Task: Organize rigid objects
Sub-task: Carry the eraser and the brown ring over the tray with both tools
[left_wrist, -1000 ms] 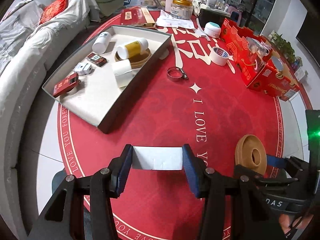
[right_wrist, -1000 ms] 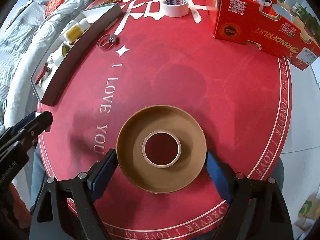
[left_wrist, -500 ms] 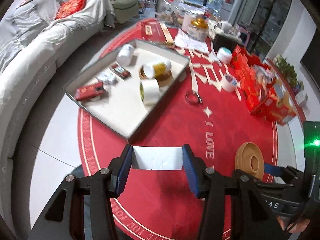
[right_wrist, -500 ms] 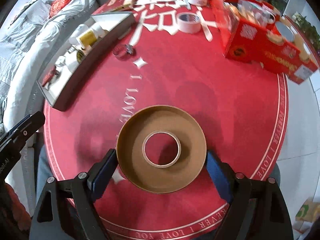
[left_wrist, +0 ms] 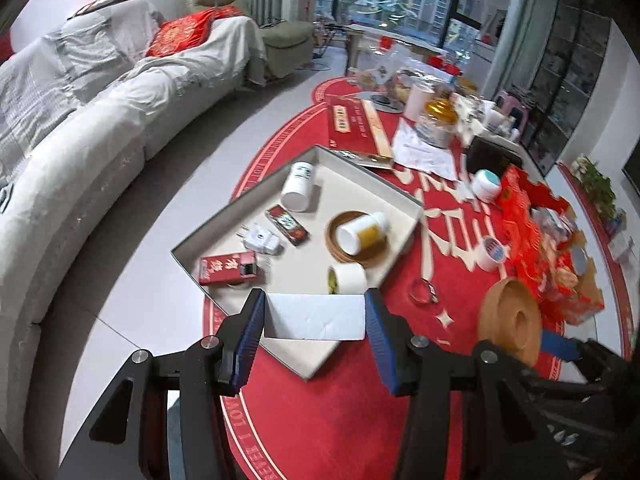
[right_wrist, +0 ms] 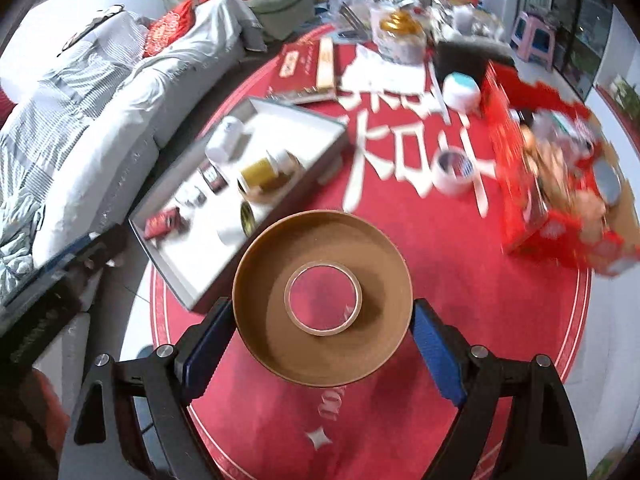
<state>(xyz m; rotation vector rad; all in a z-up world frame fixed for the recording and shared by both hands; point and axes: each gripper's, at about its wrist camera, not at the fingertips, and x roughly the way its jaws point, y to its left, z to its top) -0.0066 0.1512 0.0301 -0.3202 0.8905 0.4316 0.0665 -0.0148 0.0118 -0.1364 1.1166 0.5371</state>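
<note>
My left gripper [left_wrist: 315, 317] is shut on a flat white box [left_wrist: 315, 317], held up above the near corner of the grey tray [left_wrist: 416, 216]. My right gripper [right_wrist: 322, 306] is shut on a big brown tape roll [right_wrist: 280, 344], gripped across its width; the same brown tape roll [left_wrist: 510, 322] shows at the right of the left wrist view. The tray [right_wrist: 324, 120] holds two white bottles [left_wrist: 298, 186] [left_wrist: 362, 234], a red pack [left_wrist: 227, 267], a white plug [left_wrist: 260, 238], a white tape roll [left_wrist: 349, 279] and a dark packet [left_wrist: 287, 225].
On the red round table [right_wrist: 460, 280] lie a metal hose clamp [left_wrist: 423, 291], a small white tape roll [right_wrist: 452, 172], a white jar [right_wrist: 462, 90] and a red fruit carton [right_wrist: 552, 168]. More clutter crowds the far side. A grey sofa [left_wrist: 80, 128] runs along the left.
Both grippers have risen with their loads and swung toward the tray, which now lies nearer below them. The table looks smaller and the room beyond has come into view.
</note>
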